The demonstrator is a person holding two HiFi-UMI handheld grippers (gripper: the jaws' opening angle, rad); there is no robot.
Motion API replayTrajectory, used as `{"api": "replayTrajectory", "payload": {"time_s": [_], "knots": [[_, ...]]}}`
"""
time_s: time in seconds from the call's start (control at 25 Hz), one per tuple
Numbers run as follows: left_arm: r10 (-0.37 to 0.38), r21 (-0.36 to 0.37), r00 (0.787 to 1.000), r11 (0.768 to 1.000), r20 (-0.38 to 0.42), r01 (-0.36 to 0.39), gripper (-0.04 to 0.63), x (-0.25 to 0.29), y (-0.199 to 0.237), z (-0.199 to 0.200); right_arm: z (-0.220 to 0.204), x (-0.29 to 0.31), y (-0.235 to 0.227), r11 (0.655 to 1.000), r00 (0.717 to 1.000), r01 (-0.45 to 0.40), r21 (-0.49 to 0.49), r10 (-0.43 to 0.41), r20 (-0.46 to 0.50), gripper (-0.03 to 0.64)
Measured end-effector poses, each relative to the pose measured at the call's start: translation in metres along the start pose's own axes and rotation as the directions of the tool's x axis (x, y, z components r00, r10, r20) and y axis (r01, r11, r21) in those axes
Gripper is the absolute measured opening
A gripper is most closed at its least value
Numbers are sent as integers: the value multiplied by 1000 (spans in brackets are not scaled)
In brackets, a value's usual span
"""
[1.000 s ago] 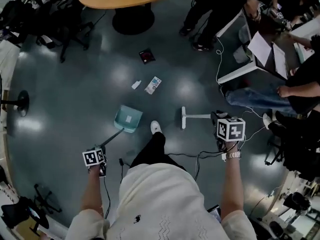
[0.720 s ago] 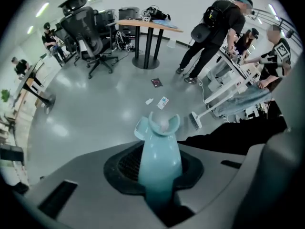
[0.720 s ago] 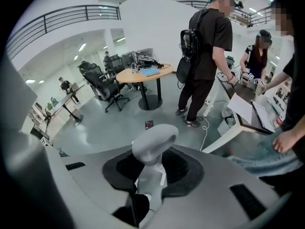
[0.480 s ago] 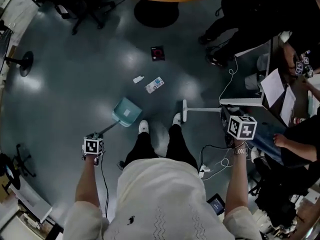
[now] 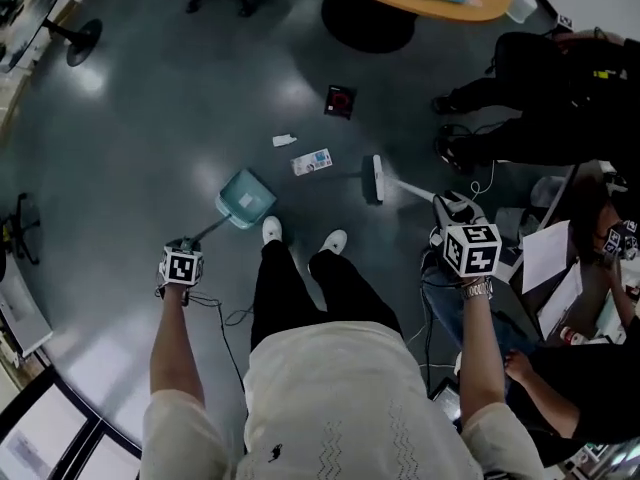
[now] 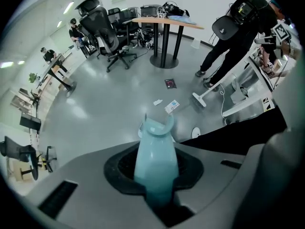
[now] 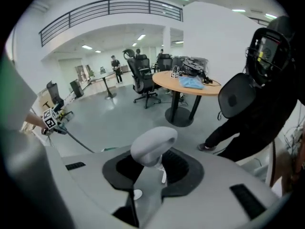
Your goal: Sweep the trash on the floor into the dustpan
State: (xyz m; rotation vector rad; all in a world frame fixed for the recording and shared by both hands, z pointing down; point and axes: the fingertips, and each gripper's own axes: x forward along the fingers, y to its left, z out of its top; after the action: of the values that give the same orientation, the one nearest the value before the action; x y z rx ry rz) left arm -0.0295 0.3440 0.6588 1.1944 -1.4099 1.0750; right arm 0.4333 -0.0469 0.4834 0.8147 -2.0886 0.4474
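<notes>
My left gripper [image 5: 186,254] is shut on the thin handle of a teal dustpan [image 5: 245,198], which rests on the grey floor ahead and left of my feet. In the left gripper view the teal handle [image 6: 155,162] fills the jaws. My right gripper [image 5: 451,214] is shut on the white broom handle [image 7: 151,149]. The broom head [image 5: 376,179] sits on the floor just right of a blue-and-white packet [image 5: 312,161]. A white scrap [image 5: 284,140] and a black square packet [image 5: 340,100] lie farther out.
A round wooden table [image 5: 470,6] with a dark base [image 5: 366,18] stands beyond the trash. People in black [image 5: 545,98] and a desk with papers [image 5: 555,268] crowd the right. Cables [image 5: 232,316] trail by my feet. Office chairs stand at the far left.
I have stepped and turned, so the scene shifted. The broom head swung from beside my feet out toward the blue-and-white packet. The dustpan stays on the floor to the left.
</notes>
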Motion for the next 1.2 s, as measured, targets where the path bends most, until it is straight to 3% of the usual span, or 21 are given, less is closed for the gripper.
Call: {"api": "replayTrajectory", "payload": {"time_s": [0.12,0.28,0.4,0.56,0.68,0.8,1.0,1.2], "knots": [[5,28,1000,1000,13,-6,91,18,-2,14,10,25,14,996,1000,-28,-85,28,2,118],[3,80,998,997,-56,2,91,34,-4,27,19,50,48,988,998,-62,-138,62,-5,118],[-1,132,998,991,-64,10,91,46,-4,45,21,64,80,981,996,-93,-171,90,-25,118],[1,195,997,981,-75,14,91,57,-1,67,19,73,128,947,989,-148,-287,132,-73,118],[-4,202,997,979,-82,21,91,60,8,77,21,76,172,916,980,-200,-347,181,-88,118],[-15,199,997,980,-79,30,91,62,12,79,30,78,213,900,966,-259,-351,250,-70,121],[-18,191,998,981,-65,30,91,61,8,63,46,76,266,901,933,-349,-256,359,-9,126],[-29,179,998,983,-54,38,91,58,7,53,67,68,311,862,880,-455,-223,474,37,129]]}}
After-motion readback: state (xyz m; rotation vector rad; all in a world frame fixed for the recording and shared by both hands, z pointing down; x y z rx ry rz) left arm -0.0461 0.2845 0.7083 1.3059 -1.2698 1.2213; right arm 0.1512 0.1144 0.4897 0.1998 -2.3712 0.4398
